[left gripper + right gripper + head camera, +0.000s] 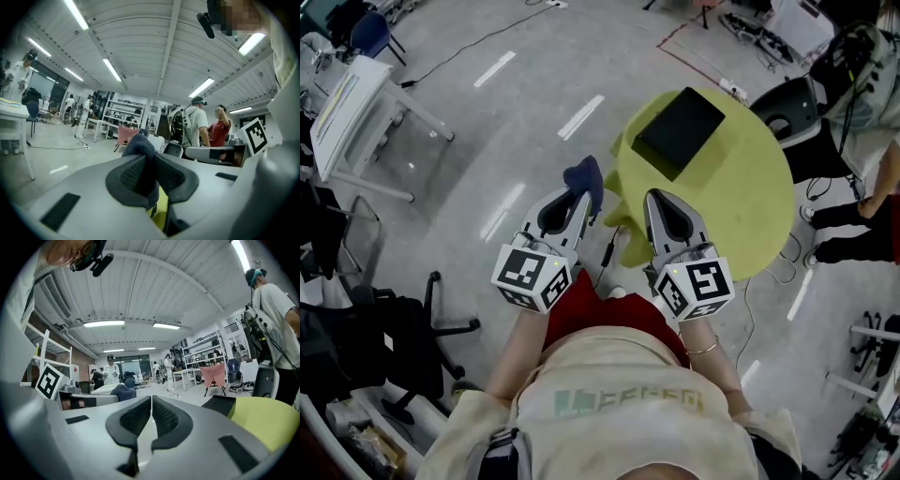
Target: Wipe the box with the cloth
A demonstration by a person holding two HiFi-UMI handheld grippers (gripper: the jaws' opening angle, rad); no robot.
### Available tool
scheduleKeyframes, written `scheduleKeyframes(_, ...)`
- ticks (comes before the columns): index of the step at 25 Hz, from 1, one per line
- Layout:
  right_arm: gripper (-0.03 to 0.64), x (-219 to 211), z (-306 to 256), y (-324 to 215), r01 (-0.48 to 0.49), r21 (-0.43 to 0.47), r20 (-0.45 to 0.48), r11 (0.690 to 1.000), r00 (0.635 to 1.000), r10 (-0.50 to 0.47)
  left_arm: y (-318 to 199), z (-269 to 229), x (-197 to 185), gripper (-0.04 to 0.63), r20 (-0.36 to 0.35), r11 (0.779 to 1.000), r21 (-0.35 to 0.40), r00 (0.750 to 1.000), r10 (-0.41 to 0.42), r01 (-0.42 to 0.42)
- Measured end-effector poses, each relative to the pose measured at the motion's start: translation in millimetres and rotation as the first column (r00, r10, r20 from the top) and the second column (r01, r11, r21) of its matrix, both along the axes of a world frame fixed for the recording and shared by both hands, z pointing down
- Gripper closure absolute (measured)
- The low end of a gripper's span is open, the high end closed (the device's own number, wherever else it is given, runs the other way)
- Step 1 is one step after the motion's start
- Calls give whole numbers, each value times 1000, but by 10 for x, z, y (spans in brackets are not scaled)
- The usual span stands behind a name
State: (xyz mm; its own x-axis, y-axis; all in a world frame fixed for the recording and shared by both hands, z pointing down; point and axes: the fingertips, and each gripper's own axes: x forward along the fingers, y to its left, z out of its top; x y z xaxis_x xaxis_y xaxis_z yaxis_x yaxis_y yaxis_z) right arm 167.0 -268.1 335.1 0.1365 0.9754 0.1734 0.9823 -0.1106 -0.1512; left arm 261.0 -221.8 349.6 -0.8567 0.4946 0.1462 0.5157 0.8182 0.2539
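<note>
My yellow-green tabletop (755,202) carries the black box (679,131) near its far edge. My left tongs (578,197), just off the tabletop's left edge, are clamped on the dark blue cloth (584,175). My right tongs (662,200) are pressed together on nothing, over the near edge.

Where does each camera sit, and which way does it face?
Head view: on the person's head, facing steeply down at left gripper, right gripper, table, box; chest and forearms show.
Left gripper view: rides that gripper, facing the hall; jaws shut on cloth.
Right gripper view: likewise; jaws shut, empty.
Shared: head and right gripper views show box and cloth.
</note>
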Motion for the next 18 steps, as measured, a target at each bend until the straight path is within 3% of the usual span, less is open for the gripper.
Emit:
scheduleKeyframes(10,578,585,46,1517,-81,9,23,997,996,81,1455,-7,659,535,20,996,-29,997,80,-79)
scheduleKeyframes(18,578,523,65,2002,-231,23,30,973,973,230,2125,180,1016,535,25,994,8,993,113,-113)
